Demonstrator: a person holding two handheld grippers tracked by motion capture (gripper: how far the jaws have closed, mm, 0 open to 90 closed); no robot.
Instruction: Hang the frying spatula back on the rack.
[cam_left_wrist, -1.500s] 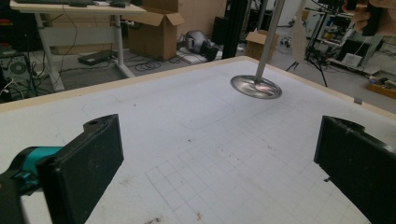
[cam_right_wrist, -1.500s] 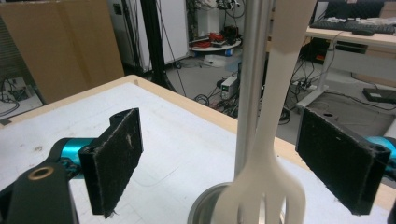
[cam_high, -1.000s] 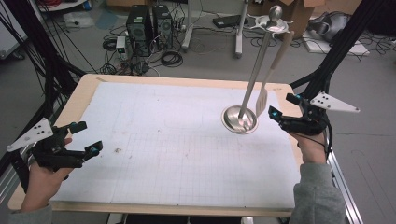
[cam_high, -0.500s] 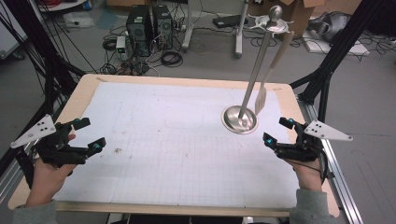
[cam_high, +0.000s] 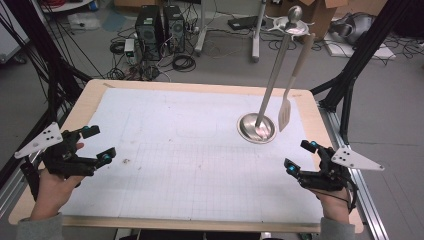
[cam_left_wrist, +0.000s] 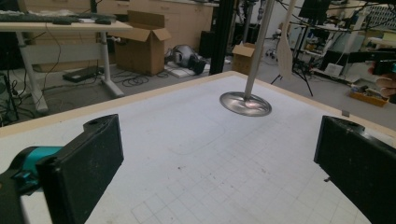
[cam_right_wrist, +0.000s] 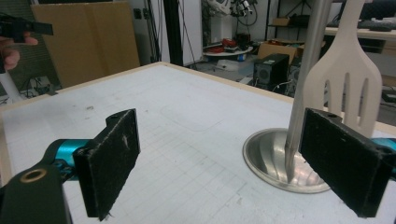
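Observation:
A metal stand (cam_high: 257, 127) with a round base and a tall pole rises at the table's back right. A cream slotted spatula (cam_high: 285, 113) hangs from its top, blade just above the mat; it also appears beside the pole as the spatula (cam_right_wrist: 348, 79) and the stand (cam_left_wrist: 245, 101). My left gripper (cam_high: 98, 145) rests open at the table's left edge, nothing between its jaws. My right gripper (cam_high: 301, 156) stands open near the front right, in front of the stand base and apart from it.
A white gridded mat (cam_high: 190, 150) covers the wooden table (cam_high: 95, 90). A small dark speck (cam_high: 125, 161) lies by the left gripper. Black frame legs (cam_high: 350, 75) stand past the right edge; computers, cables and boxes sit on the floor behind.
My right gripper has drawn back from beside the stand toward the front edge of the table. The left gripper shifted only slightly.

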